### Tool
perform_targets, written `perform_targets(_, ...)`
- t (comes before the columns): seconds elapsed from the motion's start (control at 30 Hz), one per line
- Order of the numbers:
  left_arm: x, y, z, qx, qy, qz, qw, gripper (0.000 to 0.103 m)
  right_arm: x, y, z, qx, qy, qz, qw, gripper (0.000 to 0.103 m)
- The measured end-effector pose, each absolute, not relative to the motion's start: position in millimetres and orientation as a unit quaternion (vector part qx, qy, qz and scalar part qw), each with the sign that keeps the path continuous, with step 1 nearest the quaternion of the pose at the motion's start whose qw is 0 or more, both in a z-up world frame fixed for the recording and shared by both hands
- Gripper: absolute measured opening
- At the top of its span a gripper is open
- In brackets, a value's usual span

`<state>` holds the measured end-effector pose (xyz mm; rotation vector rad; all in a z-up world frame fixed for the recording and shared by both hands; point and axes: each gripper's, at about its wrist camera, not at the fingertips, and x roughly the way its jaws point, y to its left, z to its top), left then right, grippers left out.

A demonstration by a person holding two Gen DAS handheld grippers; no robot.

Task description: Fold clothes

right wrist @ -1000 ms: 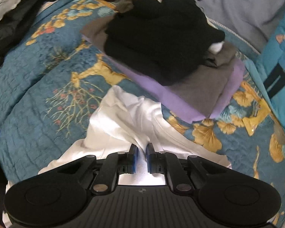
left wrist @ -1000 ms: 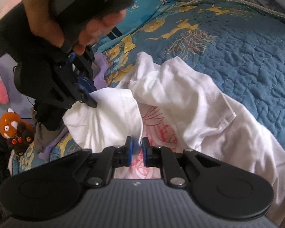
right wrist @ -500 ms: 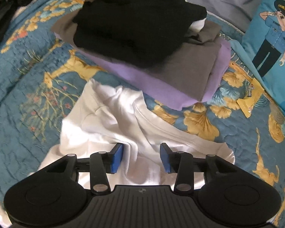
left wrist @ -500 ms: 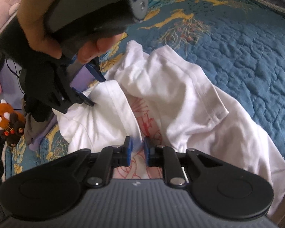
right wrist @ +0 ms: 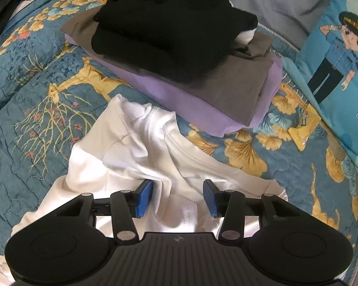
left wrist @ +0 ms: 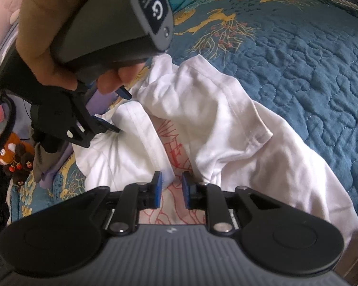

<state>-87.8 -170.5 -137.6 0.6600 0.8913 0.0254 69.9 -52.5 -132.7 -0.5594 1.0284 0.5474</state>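
The white shirt (left wrist: 202,124) lies crumpled on the blue quilt (left wrist: 310,54), just beside a stack of folded clothes (right wrist: 179,54).

Left wrist view only: a red print on the shirt shows in the gap between two white folds. The left gripper (left wrist: 170,188) stands low over that print, its jaws a narrow gap apart; a shirt fold edge lies between them, but whether the pads press it cannot be told. This view also shows the right gripper (left wrist: 118,109) from outside, held by a hand (left wrist: 47,35), its blue tips spread over the shirt's far edge. A plush toy (left wrist: 12,155) sits at the left rim.

Right wrist view only: the stack is seen whole, black on grey on lilac, with a cartoon pillow (right wrist: 341,54) at the right. The right gripper's jaws have just been opening and stand apart; a ridge of shirt lies between them, unclamped.

Hidden: both gripper bodies cover the near part of the shirt. The hand and gripper mask most of the stack in the left view.
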Motion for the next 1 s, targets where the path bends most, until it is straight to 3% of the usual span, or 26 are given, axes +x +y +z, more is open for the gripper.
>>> perform_targets(0.13,-91,-172,-137,0.313,0.421,0.01,0.851,0.021,63,-49,-130,-0.289,0.459,0.255,0.8,0.045)
perform_targets(0.27,-102,-172,-129,0.307,0.418,0.008,0.855,0.028,59,-50,-122,-0.309,0.444,0.244,0.805,0.046)
perform_targets(0.6,-158,-166,-99,0.309,0.399,0.025,0.863,0.041,47,-104,-65,-0.187,0.44,0.216,0.851,0.053)
perform_targets(0.77,-200,-144,-83,0.314,0.387,0.061,0.865,0.056,4,-137,-55,-0.083,0.462,0.271,0.84,0.06)
perform_targets(0.83,-217,-131,-82,0.325,0.39,0.078,0.858,0.078,-18,-140,-59,-0.075,0.464,0.285,0.835,0.059)
perform_targets(0.9,-232,-119,-84,0.337,0.392,0.087,0.852,0.09,-40,-144,-59,-0.057,0.443,0.294,0.845,0.058)
perform_targets(1.0,-246,-100,-89,0.334,0.413,0.099,0.842,0.092,-75,-155,-50,-0.013,0.391,0.306,0.868,0.058)
